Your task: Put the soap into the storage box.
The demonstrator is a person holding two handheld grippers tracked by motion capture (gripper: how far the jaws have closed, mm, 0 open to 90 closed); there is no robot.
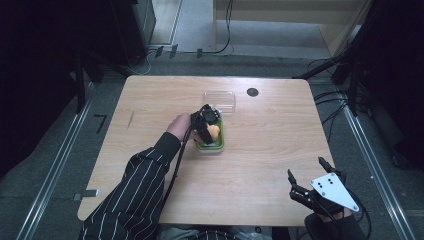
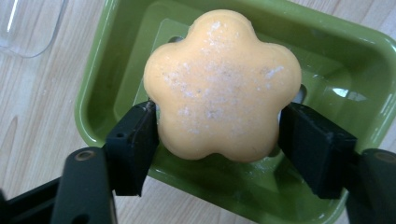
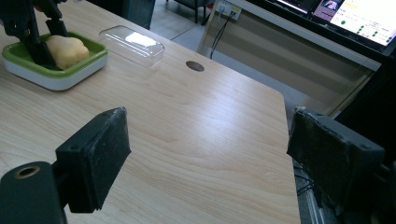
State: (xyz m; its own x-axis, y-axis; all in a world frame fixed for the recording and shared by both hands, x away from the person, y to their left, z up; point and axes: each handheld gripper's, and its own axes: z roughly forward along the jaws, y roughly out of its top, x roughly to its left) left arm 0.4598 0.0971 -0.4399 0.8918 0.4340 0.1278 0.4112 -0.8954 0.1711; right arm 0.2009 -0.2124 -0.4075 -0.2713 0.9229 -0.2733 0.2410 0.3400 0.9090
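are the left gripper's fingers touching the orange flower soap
Touching. In the left gripper view both black fingers press against opposite sides of the orange flower soap, no gap either side, over the green dish.

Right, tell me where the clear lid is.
In the high view the clear lid lies flat on the table, just beyond the green dish and left of the dark round hole, apart from both grippers.
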